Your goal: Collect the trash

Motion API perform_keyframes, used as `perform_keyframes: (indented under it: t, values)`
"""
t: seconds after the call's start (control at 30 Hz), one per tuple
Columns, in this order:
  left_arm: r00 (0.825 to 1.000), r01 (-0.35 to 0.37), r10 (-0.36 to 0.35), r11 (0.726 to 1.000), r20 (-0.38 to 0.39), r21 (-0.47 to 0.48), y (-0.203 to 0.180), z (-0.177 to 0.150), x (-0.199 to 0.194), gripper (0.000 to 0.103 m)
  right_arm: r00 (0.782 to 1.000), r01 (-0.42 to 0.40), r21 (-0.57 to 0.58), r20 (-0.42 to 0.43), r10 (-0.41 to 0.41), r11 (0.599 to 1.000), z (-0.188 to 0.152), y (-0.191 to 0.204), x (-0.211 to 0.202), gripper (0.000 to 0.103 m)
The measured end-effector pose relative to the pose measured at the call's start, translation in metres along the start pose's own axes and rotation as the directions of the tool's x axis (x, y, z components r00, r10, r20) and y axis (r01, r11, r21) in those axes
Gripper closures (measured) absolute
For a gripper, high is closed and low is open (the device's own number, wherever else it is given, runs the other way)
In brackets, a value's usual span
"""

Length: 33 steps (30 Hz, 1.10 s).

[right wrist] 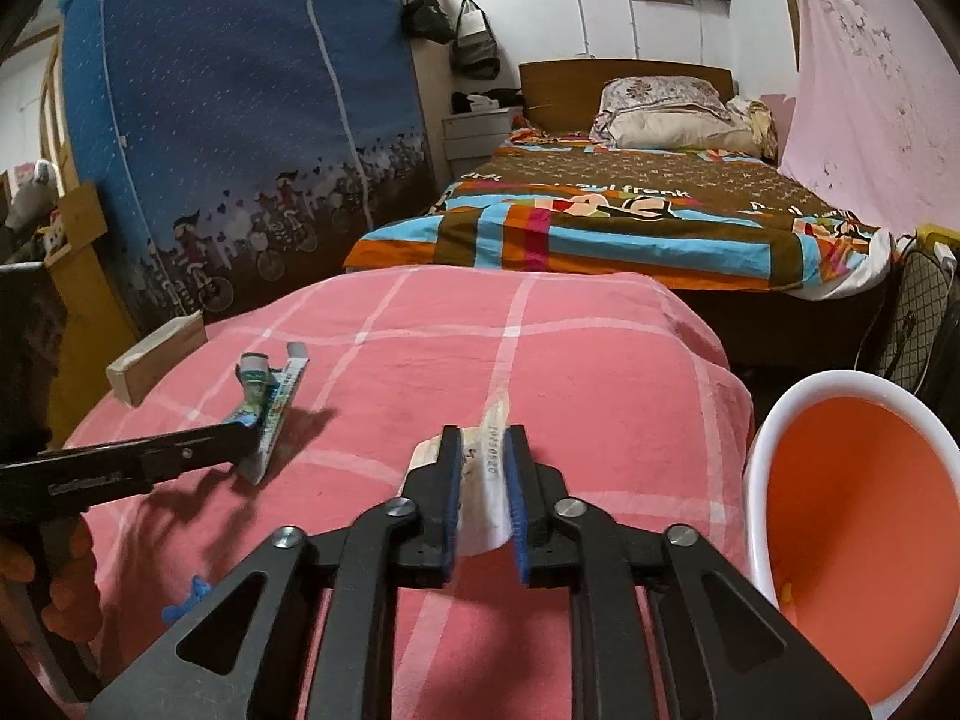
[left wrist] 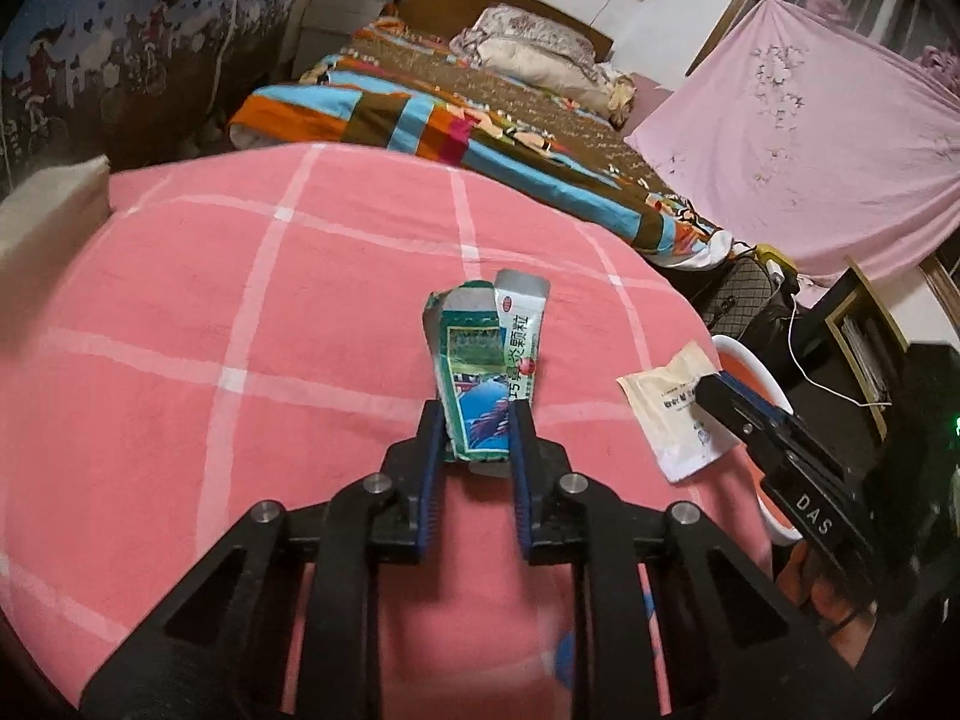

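Note:
My left gripper (left wrist: 477,414) is shut on two flattened sachets held together, a green-and-blue sachet (left wrist: 471,366) and a white-and-green sachet (left wrist: 521,324). They stick out forward above the pink checked blanket (left wrist: 240,312). The right wrist view shows the same gripper (right wrist: 249,438) from the side, with the sachets (right wrist: 270,396) tilted upward. My right gripper (right wrist: 483,438) is shut on a cream paper packet (right wrist: 489,480), which stands on edge between the pads; the packet (left wrist: 666,414) also shows in the left wrist view. An orange basin with a white rim (right wrist: 762,450) stands just right of the blanket.
A wooden block (right wrist: 156,360) lies at the blanket's far left corner. Beyond it is a bed with a colourful cover (right wrist: 600,222). A blue patterned curtain (right wrist: 240,90) hangs on the left, a pink sheet (left wrist: 810,138) on the right. A patterned bag (left wrist: 741,294) and a white cable (left wrist: 804,354) sit behind the basin.

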<state>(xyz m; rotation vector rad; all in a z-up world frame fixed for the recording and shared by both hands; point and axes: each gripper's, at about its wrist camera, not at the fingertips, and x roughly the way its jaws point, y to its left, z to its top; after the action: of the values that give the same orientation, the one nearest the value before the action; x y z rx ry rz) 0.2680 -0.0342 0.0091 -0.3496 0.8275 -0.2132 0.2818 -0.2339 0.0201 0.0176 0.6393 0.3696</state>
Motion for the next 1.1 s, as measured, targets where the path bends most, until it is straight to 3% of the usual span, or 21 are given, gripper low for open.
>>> perform_keyframes:
  t: [0.1, 0.3, 0.43, 0.63, 0.77, 1.1]
  values:
    - [1.000, 0.000, -0.001, 1.000, 0.004, 0.008, 0.003, -0.005, -0.007, 0.102, 1.000, -0.025, -0.005, -0.016, 0.025, 1.000, 0.000, 0.002, 0.003, 0.058]
    - [1.000, -0.004, 0.004, 0.998, 0.004, 0.070, 0.002, -0.011, -0.018, 0.101, 0.998, -0.018, -0.038, -0.063, 0.015, 0.999, -0.001, 0.010, 0.013, 0.054]
    - [0.999, 0.032, -0.030, 0.998, -0.031, 0.055, 0.007, -0.010, -0.014, 0.101, 0.995, -0.002, -0.084, -0.101, -0.007, 0.996, -0.003, 0.019, 0.019, 0.040]
    - [0.998, 0.042, -0.040, 0.999, -0.043, 0.033, 0.015, -0.011, -0.009, 0.099, 0.990, 0.026, -0.105, -0.132, -0.040, 0.994, -0.007, 0.022, 0.025, 0.040]
    - [0.999, 0.055, -0.054, 0.998, -0.005, 0.033, 0.016, -0.012, -0.017, 0.102, 0.989, 0.023, -0.097, -0.141, -0.037, 0.995, -0.007, 0.019, 0.026, 0.041]
    - [0.992, 0.075, -0.079, 0.996, 0.097, 0.048, 0.020, -0.017, -0.043, 0.102, 0.994, 0.022, -0.125, -0.100, -0.034, 0.992, -0.007, 0.026, 0.018, 0.064]
